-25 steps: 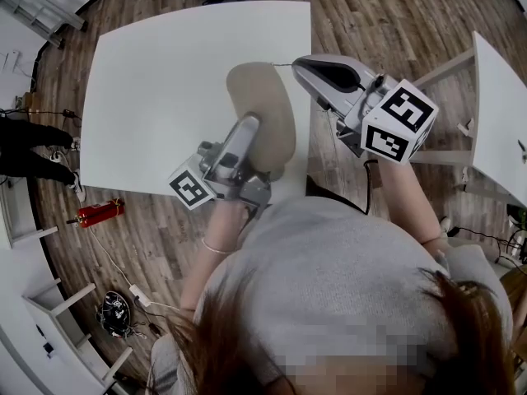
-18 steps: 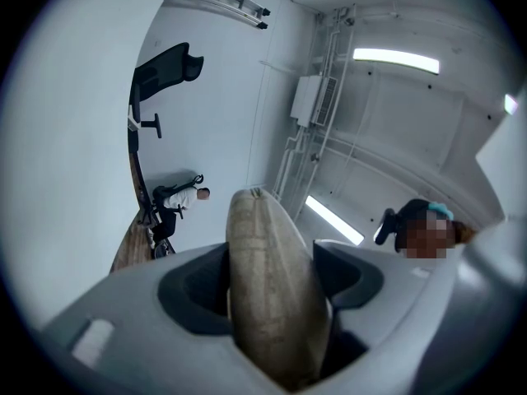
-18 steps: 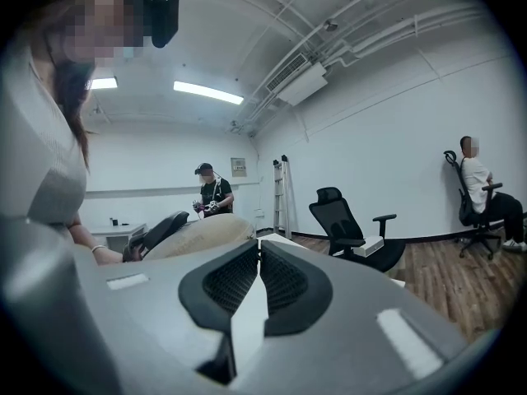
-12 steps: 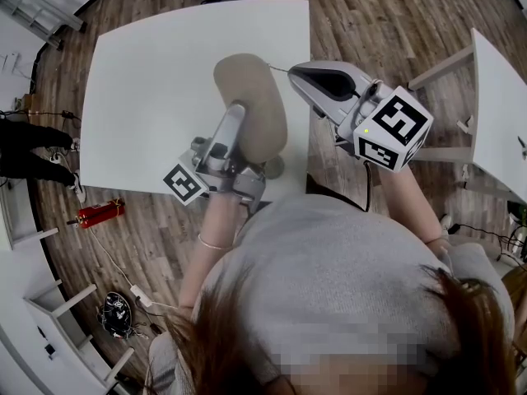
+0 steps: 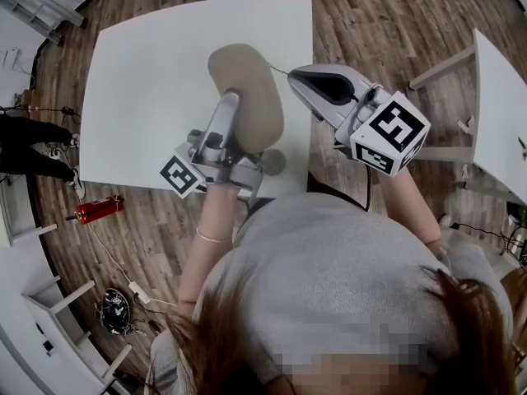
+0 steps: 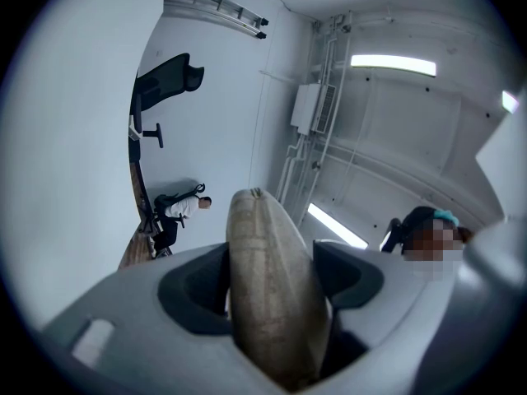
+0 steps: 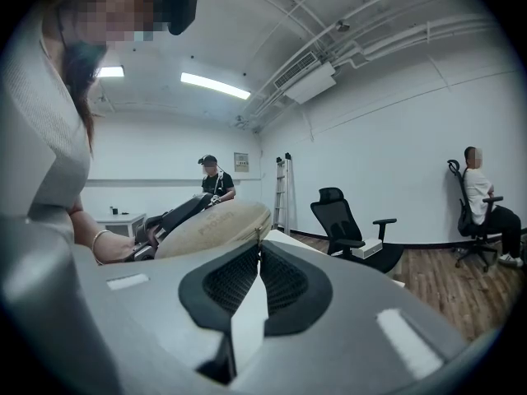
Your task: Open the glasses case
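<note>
We hold the case (image 5: 257, 85) over the desk (image 5: 140, 89), far end tilted up, in our left tongs (image 5: 231, 102), which pinch its two broad sides. Our right tongs (image 7: 257, 253) are pressed together at the desk's right edge, tip just beside the case's zip end; whether they touch it, we cannot tell

The white table (image 5: 140, 81) lies open for passage along its left edge, its far edge and both left corners. Over its right half the glasses case (image 5: 251, 89), clamped in the left gripper (image 5: 231, 105), blocks the way. The right gripper (image 5: 298, 74) hangs just beside it at the right edge. Beyond that edge a strip of wooden floor (image 5: 379, 31) runs free up to a second table (image 5: 502, 105).
</note>
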Demonstrator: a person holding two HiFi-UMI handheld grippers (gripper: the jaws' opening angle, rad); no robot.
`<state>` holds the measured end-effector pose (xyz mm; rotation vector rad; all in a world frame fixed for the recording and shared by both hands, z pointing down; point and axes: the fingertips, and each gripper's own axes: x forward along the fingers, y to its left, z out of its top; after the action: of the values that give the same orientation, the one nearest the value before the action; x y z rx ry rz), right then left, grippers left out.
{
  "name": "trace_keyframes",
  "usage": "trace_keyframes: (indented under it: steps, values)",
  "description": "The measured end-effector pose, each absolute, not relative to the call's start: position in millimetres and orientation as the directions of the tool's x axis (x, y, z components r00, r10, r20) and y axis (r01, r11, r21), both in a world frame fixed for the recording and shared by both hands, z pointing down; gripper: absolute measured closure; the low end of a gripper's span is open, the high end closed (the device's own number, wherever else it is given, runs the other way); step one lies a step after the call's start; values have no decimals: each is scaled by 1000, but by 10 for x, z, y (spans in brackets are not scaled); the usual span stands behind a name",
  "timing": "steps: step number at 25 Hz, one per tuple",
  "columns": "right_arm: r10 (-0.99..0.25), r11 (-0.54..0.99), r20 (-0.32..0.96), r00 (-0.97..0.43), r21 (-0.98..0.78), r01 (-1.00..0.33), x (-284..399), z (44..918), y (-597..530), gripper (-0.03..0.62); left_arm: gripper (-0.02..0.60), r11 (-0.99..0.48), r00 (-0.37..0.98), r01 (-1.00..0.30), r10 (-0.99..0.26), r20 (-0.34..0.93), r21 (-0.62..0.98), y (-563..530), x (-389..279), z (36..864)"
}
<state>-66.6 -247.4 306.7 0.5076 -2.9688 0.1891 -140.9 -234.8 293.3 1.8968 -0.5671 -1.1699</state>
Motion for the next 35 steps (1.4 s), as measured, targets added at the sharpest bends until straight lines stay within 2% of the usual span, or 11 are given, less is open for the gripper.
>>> trace_keyframes:
  steps: [23, 35]
  values:
    - [-330, 934, 187, -925, -78, -349, -646, 3210, -2338, 582, 275, -503, 427, 36, -774, -468, 864, -2588, -1477, 2967]
    - [-295, 949, 207, -933, -48, -311, -666, 3245, -2189, 583, 275, -483, 376, 33, -805, -459, 875, -2650, -1608, 2965]
